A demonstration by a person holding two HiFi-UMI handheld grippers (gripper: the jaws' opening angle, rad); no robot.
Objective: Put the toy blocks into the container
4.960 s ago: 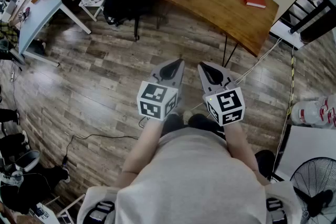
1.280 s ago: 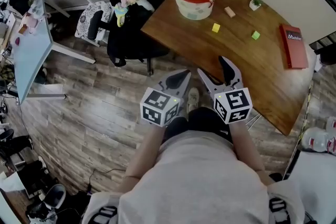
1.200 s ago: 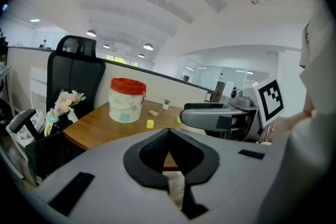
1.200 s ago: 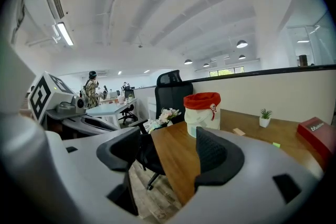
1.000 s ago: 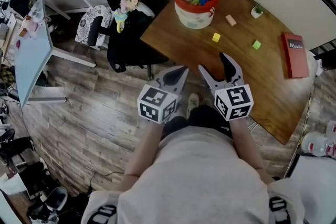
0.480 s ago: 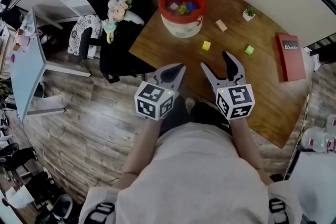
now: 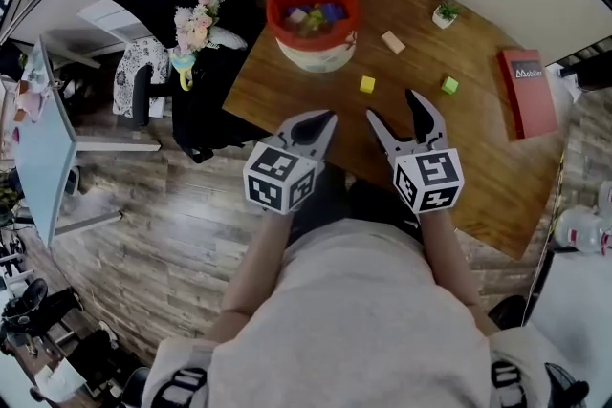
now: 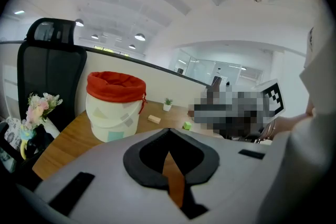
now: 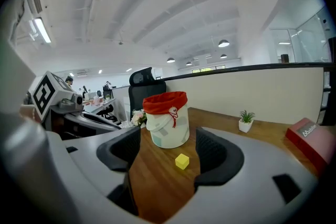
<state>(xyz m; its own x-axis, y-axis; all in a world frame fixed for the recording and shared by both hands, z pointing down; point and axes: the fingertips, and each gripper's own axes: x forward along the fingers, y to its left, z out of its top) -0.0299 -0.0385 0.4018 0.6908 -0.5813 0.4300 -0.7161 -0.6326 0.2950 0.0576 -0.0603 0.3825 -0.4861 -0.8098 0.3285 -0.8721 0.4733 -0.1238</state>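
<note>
The right tongs (image 7: 394, 110) stand open, aimed at the yellow block (image 7: 367, 84) near the red-rimmed container (image 7: 311, 58), apparently for pickup, while the left tongs (image 7: 318, 119) are closed and empty.

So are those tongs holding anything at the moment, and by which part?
Nothing is held. The left tongs are shut and empty; the right tongs are open, with the yellow block lying untouched on the table beyond them.
</note>
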